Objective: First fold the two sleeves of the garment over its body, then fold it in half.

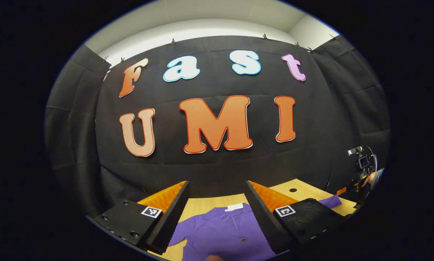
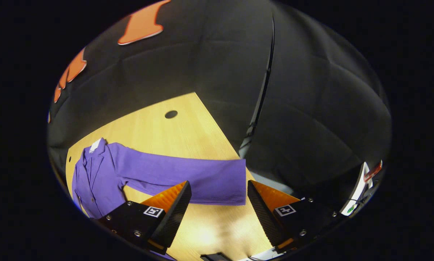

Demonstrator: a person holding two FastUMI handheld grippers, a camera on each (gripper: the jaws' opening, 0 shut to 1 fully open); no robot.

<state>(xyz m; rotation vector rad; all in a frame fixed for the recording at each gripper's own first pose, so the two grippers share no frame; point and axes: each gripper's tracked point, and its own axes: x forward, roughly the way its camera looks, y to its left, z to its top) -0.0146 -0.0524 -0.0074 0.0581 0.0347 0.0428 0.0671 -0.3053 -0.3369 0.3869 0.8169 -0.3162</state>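
A purple buttoned garment (image 1: 224, 228) lies flat on the wooden table (image 1: 209, 203), its collar with a white label toward the booth wall. My left gripper (image 1: 217, 188) hangs open above its chest, nothing between the fingers. In the right gripper view the garment's body (image 2: 93, 181) lies at the left and one long sleeve (image 2: 188, 175) stretches out straight to the table's right edge. My right gripper (image 2: 218, 192) stands open just above the sleeve's cuff end, not touching it. The other gripper and a hand (image 1: 367, 177) show far right in the left gripper view.
The table (image 2: 159, 130) has a small round hole (image 2: 171, 114) near its far corner. Black cloth walls close in behind and to the right. A white object with a red part (image 2: 362, 188) stands at the far right beyond the table edge.
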